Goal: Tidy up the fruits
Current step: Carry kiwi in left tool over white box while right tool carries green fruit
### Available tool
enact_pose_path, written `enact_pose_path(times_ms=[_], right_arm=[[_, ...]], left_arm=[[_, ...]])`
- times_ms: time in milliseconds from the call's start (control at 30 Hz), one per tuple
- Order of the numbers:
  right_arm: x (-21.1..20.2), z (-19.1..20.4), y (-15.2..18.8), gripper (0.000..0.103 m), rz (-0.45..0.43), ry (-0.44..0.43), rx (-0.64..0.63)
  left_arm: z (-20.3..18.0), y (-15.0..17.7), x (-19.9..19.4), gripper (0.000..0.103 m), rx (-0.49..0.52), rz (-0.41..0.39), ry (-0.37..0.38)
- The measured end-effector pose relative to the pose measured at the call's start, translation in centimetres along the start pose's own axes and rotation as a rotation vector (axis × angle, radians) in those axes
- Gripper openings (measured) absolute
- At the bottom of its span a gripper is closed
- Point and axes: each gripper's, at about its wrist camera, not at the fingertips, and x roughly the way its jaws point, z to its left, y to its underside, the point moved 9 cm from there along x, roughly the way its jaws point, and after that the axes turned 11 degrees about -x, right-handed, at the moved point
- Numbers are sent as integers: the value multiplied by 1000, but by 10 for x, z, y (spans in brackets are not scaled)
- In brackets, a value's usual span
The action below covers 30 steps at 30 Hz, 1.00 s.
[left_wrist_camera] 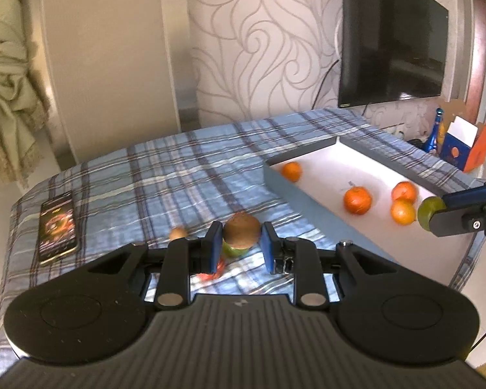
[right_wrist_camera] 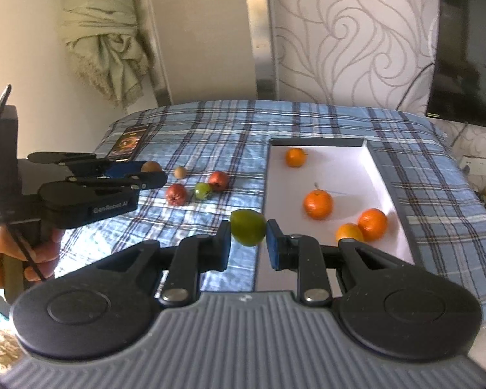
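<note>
Brown kiwi (left_wrist_camera: 241, 230): clamped between the pads of my left gripper (left_wrist_camera: 239, 243), held above the plaid cloth (left_wrist_camera: 178, 168). Green fruit (right_wrist_camera: 247, 231): clamped in my right gripper (right_wrist_camera: 247, 243), at the near left edge of the white tray (right_wrist_camera: 377, 159). Four oranges (right_wrist_camera: 318, 205) lie in that tray. On the cloth to its left I count two red fruits (right_wrist_camera: 176, 194), one small green fruit (right_wrist_camera: 203, 190), one small tan fruit (right_wrist_camera: 180, 172). Phone (left_wrist_camera: 58, 225) lies near the cloth's far left corner.
</note>
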Motion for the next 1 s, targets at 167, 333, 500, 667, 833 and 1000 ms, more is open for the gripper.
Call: enact_pose_path(times_ms=[167, 333, 500, 667, 833, 1000], right_arm=[[-6, -19, 7, 26, 2, 39, 41], [-9, -38, 15, 26, 12, 82, 89], [-6, -50, 25, 26, 37, 102, 121], [-7, -58, 29, 26, 43, 117, 131], [-7, -61, 32, 26, 54, 120, 135], [-3, -61, 34, 26, 73, 115, 128]], left_arm=[[-18, -5, 7, 30, 23, 1, 35], [-36, -13, 16, 30, 44, -2, 70], [-56, -20, 28, 30, 65, -2, 104], [-77, -26, 39, 30, 94, -4, 139], [-94, -30, 57, 30, 114, 6, 172], [-111, -32, 79, 30, 122, 27, 194]])
